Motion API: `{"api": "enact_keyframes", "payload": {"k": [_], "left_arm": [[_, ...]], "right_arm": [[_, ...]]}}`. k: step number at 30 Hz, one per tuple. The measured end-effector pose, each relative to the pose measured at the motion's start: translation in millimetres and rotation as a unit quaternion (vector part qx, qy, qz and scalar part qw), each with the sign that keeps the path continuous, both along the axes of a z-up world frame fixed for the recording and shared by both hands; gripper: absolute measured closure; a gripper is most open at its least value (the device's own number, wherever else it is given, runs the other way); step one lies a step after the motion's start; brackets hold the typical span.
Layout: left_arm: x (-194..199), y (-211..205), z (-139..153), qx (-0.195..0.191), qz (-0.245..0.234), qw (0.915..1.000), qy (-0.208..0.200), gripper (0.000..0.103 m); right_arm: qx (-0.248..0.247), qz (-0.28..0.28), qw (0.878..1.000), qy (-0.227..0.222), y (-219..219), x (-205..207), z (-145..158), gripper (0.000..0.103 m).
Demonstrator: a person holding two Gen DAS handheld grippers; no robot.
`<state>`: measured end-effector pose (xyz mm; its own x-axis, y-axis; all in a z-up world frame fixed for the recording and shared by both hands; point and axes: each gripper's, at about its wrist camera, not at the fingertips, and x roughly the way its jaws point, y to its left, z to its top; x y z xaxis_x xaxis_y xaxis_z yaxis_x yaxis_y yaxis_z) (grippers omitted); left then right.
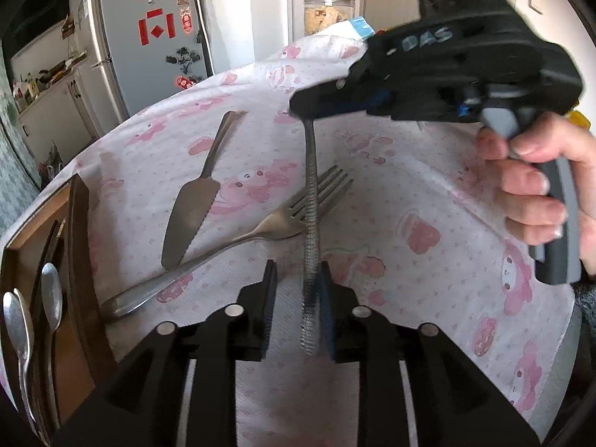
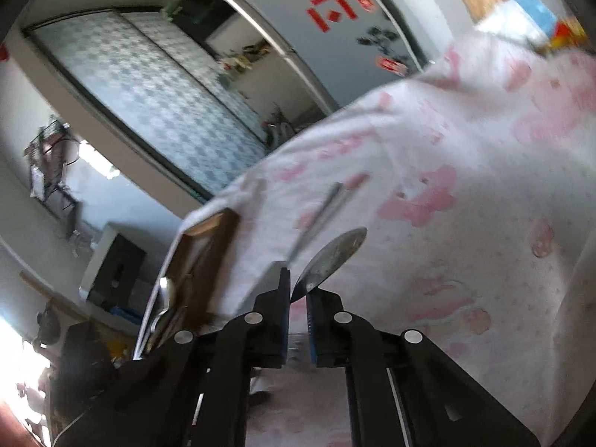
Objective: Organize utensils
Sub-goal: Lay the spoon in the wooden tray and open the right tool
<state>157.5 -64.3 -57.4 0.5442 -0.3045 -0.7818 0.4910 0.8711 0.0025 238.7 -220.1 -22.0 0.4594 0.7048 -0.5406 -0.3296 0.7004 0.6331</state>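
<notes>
Right gripper pinching the smooth top of a steel utensil with ribbed, coil-like stem, its lower end between the parted fingers of the left gripper, matte fork and wedge-shaped cake server on pink-print cloth, two shiny spoons in wooden tray at left.

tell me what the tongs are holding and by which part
The right tongs pinch a utensil by its flat blade end; its ridged handle hangs between the open left tongs, which grip nothing.
</notes>
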Motion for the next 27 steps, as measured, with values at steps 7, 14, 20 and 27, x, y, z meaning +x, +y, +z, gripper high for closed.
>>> {"api": "enact_keyframes", "payload": {"k": [7,14,20,27], "left_arm": [[-11,12,18,-0.019,0.0,0.9998,-0.011,0.094],[-35,67,44,-0.003,0.038,0.9986,-0.035,0.094],[-44,140,45,-0.001,0.1,0.9946,-0.029,0.093],[-43,195,37,0.002,0.151,0.9884,-0.02,0.093]], "right_arm": [[-0.004,0.016,1.0,-0.015,15,-10,27,0.097],[0.016,0.054,0.998,-0.031,74,-15,43,0.097],[0.031,0.098,0.995,-0.017,150,-9,35,0.096],[0.038,0.135,0.99,0.005,222,7,20,0.096]]}}
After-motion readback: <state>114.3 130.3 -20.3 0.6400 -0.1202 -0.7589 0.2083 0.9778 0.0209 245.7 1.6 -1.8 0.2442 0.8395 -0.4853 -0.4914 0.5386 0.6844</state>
